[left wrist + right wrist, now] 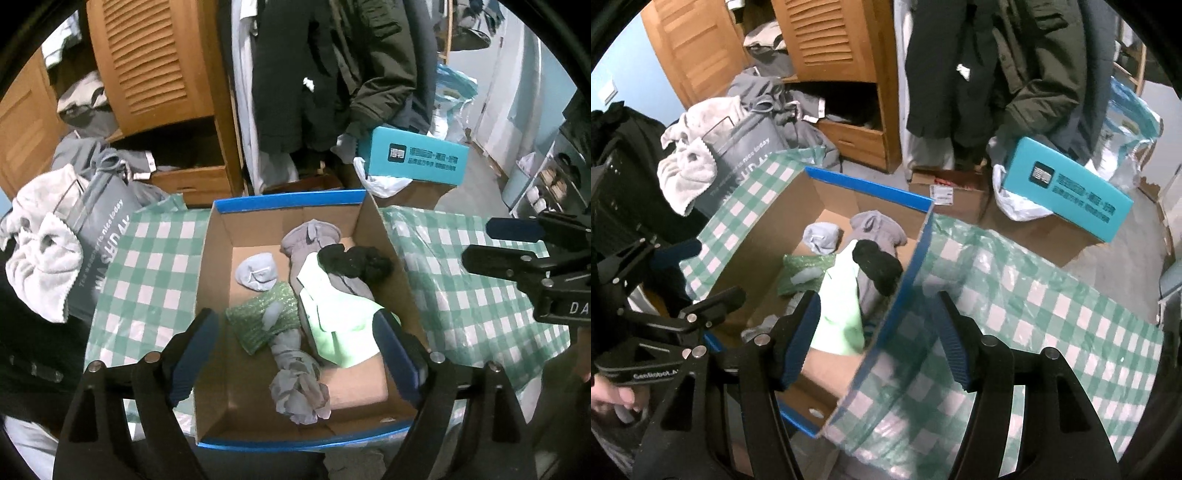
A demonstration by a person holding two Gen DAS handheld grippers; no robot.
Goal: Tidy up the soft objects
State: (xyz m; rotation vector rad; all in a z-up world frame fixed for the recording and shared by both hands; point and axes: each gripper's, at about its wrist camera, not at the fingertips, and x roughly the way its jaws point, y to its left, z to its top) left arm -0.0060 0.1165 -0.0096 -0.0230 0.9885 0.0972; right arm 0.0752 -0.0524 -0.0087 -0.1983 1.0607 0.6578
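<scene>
At six o'clock in the left wrist view, the left gripper [295, 350], a pair of black tongs with ribbed blue pads, hangs spread wide and empty above an open brown cardboard box with blue-edged rims [291, 199]. Inside the box, nearest at six o'clock, lies a twisted grey fabric bundle [299, 384]; just past it, touching, a sparkly green knitted piece [264, 325] at ten o'clock and a pale mint-green folded cloth [336, 317] at two o'clock. Further in sit a small light-blue rolled sock [256, 271], a long grey glove-like garment [314, 236] and a crumpled black sock [354, 260] resting on it. All look light, limp and easily crushed; a pinch at a thick fold or bunched middle would probably hold best, since loose edges may slip free. In the right wrist view, the right gripper [875, 339] is also parted wide and holds nothing, straddling the box's right wall, one pad over the mint cloth, the other over the green-and-white checked plastic tablecloth [1034, 314]. Beyond the table, at ten o'clock, a white fluffy towel [40, 254] drapes over a grey bag [99, 236]; at twelve o'clock dark coats [332, 74] hang beside a wooden louvred wardrobe [147, 62]; at two o'clock rests a teal printed carton [417, 157].
</scene>
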